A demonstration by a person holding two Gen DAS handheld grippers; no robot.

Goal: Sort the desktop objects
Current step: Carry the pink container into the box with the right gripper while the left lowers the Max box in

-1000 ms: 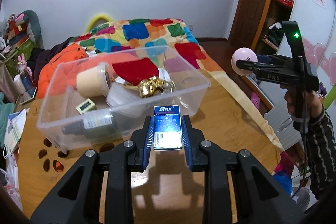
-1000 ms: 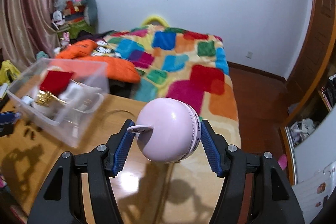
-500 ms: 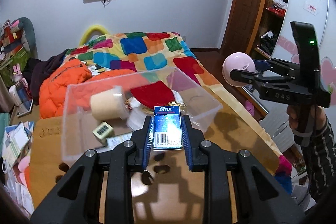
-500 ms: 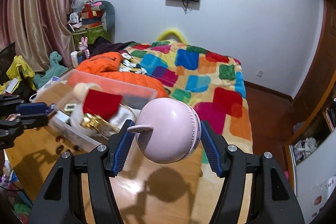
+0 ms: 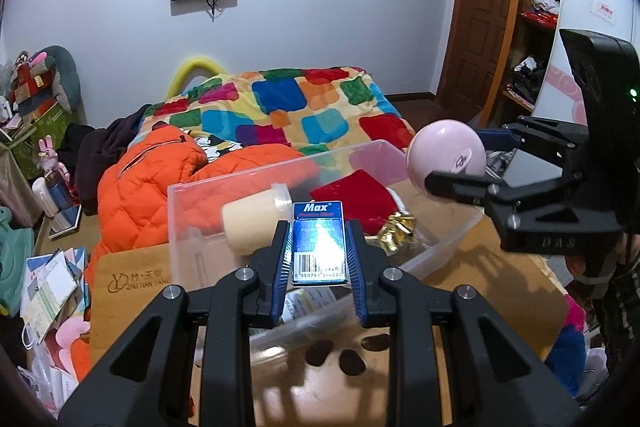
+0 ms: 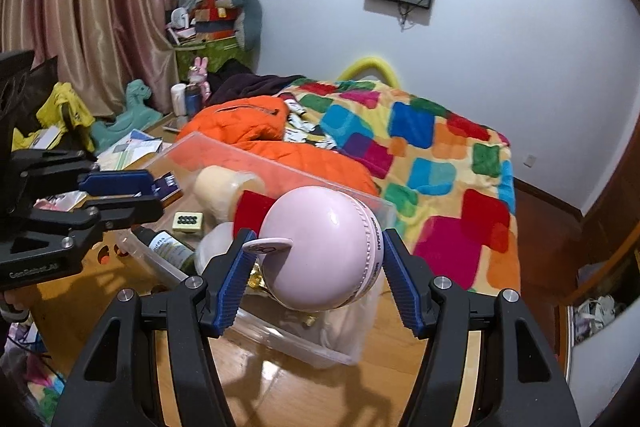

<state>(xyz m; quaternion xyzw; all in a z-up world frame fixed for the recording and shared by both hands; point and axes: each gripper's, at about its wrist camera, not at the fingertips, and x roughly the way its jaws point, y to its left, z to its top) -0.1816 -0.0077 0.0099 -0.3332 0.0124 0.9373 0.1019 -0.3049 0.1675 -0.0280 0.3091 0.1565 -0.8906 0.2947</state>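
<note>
My left gripper (image 5: 319,251) is shut on a small blue "Max" box (image 5: 318,243), held above the near edge of a clear plastic bin (image 5: 192,203). My right gripper (image 6: 316,263) is shut on a pink ball-shaped object (image 6: 320,251), held over the bin's right end (image 6: 352,343). The pink ball (image 5: 446,155) and right gripper also show at the right of the left wrist view. The left gripper with the blue box (image 6: 166,183) shows at the left of the right wrist view. The bin holds a cream jar (image 5: 250,223), a red pouch (image 5: 352,199), gold items (image 5: 400,231) and a bottle (image 6: 168,247).
The bin stands on a wooden table (image 5: 472,279). Behind it lie an orange jacket (image 5: 140,187) and a bed with a colourful quilt (image 5: 296,107). Papers and bags (image 5: 48,287) crowd the left; shelves and a door (image 5: 480,7) stand at the right.
Both grippers have risen and moved in over the bin. The pink ball has come left from beside the table to above the bin's right end. Both grips are unchanged.
</note>
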